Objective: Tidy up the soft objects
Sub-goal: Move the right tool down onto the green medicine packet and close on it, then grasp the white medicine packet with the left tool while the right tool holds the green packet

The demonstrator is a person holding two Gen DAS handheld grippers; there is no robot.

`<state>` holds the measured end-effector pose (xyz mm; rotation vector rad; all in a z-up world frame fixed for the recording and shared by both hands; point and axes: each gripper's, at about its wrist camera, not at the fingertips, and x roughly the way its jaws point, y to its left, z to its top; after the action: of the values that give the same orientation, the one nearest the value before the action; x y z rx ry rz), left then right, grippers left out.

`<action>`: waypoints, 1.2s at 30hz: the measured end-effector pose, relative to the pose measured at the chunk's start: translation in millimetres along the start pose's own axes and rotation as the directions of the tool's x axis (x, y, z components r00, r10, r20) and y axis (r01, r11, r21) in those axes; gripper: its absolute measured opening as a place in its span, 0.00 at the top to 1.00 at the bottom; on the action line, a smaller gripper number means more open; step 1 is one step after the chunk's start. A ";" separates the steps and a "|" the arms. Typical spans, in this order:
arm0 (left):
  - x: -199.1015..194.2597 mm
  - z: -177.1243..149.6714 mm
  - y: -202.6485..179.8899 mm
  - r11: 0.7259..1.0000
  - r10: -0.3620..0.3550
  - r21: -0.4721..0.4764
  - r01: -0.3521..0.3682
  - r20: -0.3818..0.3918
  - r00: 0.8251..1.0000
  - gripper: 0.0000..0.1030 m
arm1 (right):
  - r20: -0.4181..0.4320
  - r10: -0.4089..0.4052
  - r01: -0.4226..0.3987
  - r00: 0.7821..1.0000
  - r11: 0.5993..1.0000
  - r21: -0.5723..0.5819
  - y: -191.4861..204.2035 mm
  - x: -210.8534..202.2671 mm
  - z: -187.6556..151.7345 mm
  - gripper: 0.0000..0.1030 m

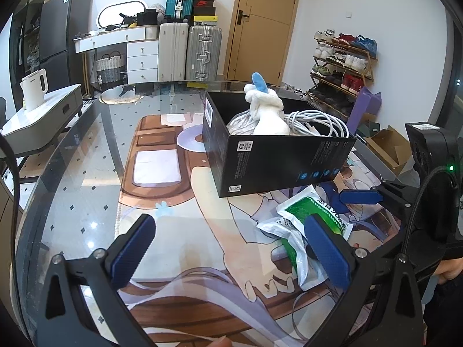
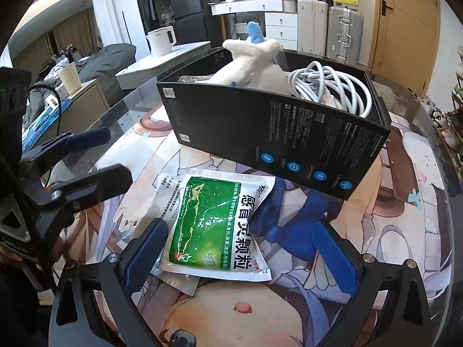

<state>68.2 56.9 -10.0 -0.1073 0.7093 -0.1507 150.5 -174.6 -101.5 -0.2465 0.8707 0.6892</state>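
I see a glossy green-and-white foil pouch (image 2: pixel 215 225), crinkled, flat on the printed mat (image 2: pixel 405 217), just in front of the matte black cardboard box (image 2: pixel 277 133). Box holds a fluffy white plush (image 2: pixel 254 57) w/ coiled white cable (image 2: pixel 332 86). My R gripper (image 2: pixel 243 257) is spread wide, pouch between its ribbed blue pads (image 2: pixel 332 251). L gripper (image 1: pixel 228 248) also wide, empty, pouch near its right pad.
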 end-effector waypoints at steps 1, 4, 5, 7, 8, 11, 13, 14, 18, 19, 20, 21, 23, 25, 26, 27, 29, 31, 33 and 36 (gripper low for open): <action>0.3 -0.2 -0.4 1.000 0.001 0.003 -0.001 -0.003 1.000 0.00 | 0.000 0.001 -0.001 1.000 1.000 0.001 -0.4 -0.2 0.2 0.05; 0.3 -0.5 -1.0 1.000 0.002 0.004 -0.002 -0.004 1.000 0.00 | 0.005 -0.005 0.005 1.000 1.000 -0.003 -1.5 -1.6 1.1 0.18; 0.5 -0.6 -0.9 1.000 0.000 0.002 0.000 -0.004 1.000 0.00 | 0.005 -0.011 0.011 1.000 1.000 -0.005 -1.6 -1.7 0.4 0.20; 1.4 -0.5 -1.1 1.000 0.002 0.000 -0.002 -0.007 1.000 0.00 | 0.007 -0.006 0.007 1.000 1.000 -0.008 -2.9 -2.3 -0.4 0.24; 1.5 -0.6 -1.4 1.000 0.003 0.001 -0.003 -0.008 1.000 0.00 | 0.007 -0.008 0.008 1.000 1.000 -0.010 -3.7 -2.5 -0.7 0.27; 2.6 -0.3 -2.5 1.000 0.003 0.006 -0.003 -0.009 1.000 0.00 | 0.006 -0.021 0.021 1.000 0.999 -0.024 -2.5 -2.2 -1.7 0.34; 3.1 -0.2 -3.0 1.000 0.002 0.008 -0.002 -0.009 1.000 0.00 | 0.004 -0.024 0.024 1.000 0.999 -0.032 -5.1 -5.2 -4.4 0.37; 3.6 -0.1 -2.8 1.000 0.000 0.007 0.000 -0.011 1.000 0.00 | 0.004 -0.021 0.021 1.000 0.999 -0.032 -5.4 -5.9 -4.8 0.40; 5.0 -0.2 -2.5 1.000 -0.005 0.002 0.005 -0.022 1.000 0.00 | 0.006 -0.019 0.019 1.000 0.999 -0.034 -8.3 -9.2 -6.6 0.49; 5.3 -0.2 -2.5 1.000 -0.005 0.002 0.005 -0.023 1.000 0.00 | 0.008 -0.016 0.016 1.000 0.999 -0.029 -10.3 -10.3 -7.2 0.50; 5.1 -0.4 -2.4 1.000 -0.005 0.003 0.006 -0.023 1.000 0.00 | 0.009 -0.014 0.014 1.000 1.000 -0.025 -11.6 -10.9 -7.3 0.51; 4.9 -0.3 -2.3 1.000 -0.006 0.003 0.006 -0.023 1.000 0.00 | 0.009 -0.011 0.012 1.000 1.000 -0.021 -12.7 -11.5 -7.6 0.53; 5.7 -0.4 -2.7 1.000 -0.005 0.007 0.005 -0.025 1.000 0.00 | 0.010 -0.009 0.009 1.000 1.000 -0.023 -13.8 -13.6 -8.5 0.55; 6.1 -0.4 -3.0 1.000 -0.004 0.009 0.004 -0.027 1.000 0.00 | 0.010 -0.007 0.007 1.000 1.000 -0.025 -15.7 -15.0 -9.7 0.58; 6.3 -0.4 -3.1 1.000 -0.004 0.010 0.004 -0.028 1.000 0.00 | 0.011 -0.009 0.009 1.000 1.000 -0.024 -16.7 -15.7 -10.1 0.58; 6.4 -0.7 -3.7 1.000 -0.003 0.012 0.003 -0.029 1.000 0.00 | 0.011 -0.008 0.008 1.000 1.000 -0.021 -18.3 -16.6 -10.7 0.58; 6.8 -0.8 -4.1 1.000 -0.002 0.015 0.002 -0.032 0.999 0.00 | 0.011 -0.007 0.007 1.000 1.000 -0.019 -20.8 -18.7 -12.7 0.58; 7.1 -0.8 -4.5 1.000 -0.001 0.018 0.002 -0.033 0.999 0.00 | 0.015 -0.006 0.006 1.000 1.000 -0.015 -23.2 -21.8 -14.3 0.59; 7.7 -0.7 -4.9 1.000 0.000 0.021 0.000 -0.037 0.999 0.00 | 0.021 -0.006 0.006 1.000 1.000 -0.009 -25.8 -25.3 -15.8 0.59; 8.1 -0.7 -7.2 1.000 0.008 0.028 -0.007 -0.043 0.999 0.00 | 0.026 -0.004 0.004 1.000 1.000 -0.002 -28.5 -29.7 -19.4 0.58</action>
<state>73.1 48.4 -14.6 -0.0751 0.7500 -0.1555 143.6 -218.7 -93.0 -0.2402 0.8451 0.6882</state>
